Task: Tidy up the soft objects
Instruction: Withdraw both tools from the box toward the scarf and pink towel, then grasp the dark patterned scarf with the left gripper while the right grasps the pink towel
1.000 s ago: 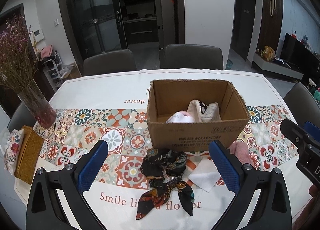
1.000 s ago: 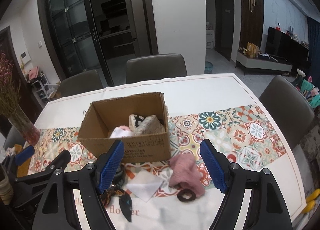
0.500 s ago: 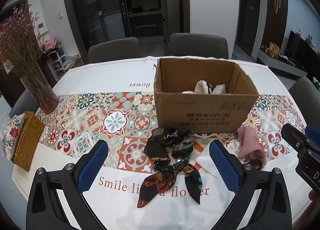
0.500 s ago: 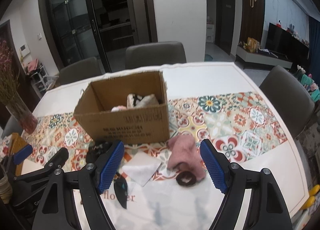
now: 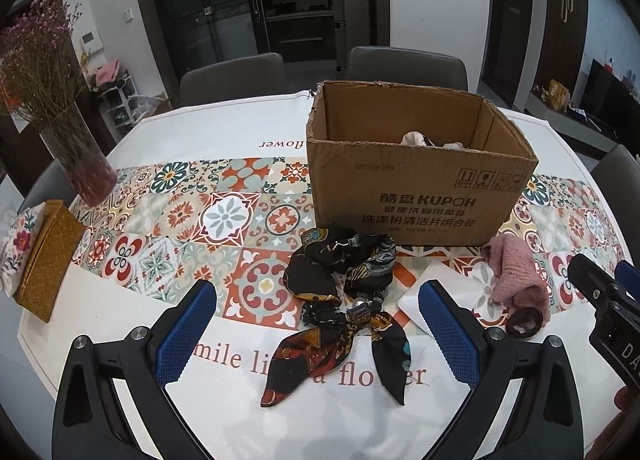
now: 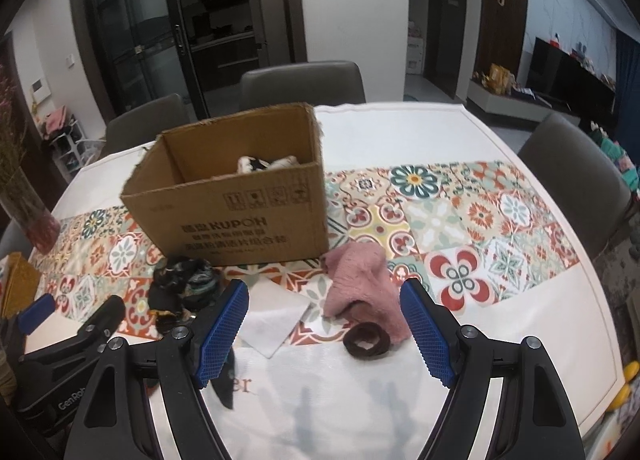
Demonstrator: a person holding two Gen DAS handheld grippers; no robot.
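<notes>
Four soft things lie loose on the white tablecloth with a band of patterned tiles (image 5: 224, 216), all just in front of the open brown cardboard box (image 5: 416, 200), which already holds a few pale fabric pieces: a dark patterned silk-like scarf (image 5: 340, 300), bunched at the top with two tails trailing toward the camera, a flat white square cloth (image 6: 272, 320), a fuzzy pink knitted piece (image 6: 360, 288), and a dark brown hair tie (image 6: 366, 342) touching the pink piece's near edge. All look light and limp; the scarf is probably slippery, so its thick bunched knot seems the best hold, while the pink knit should grip easily at its raised middle. The left gripper (image 5: 316, 336) stands spread above the scarf, empty; the right gripper (image 6: 324, 334) is likewise spread and empty, framing the pink knit and hair tie
</notes>
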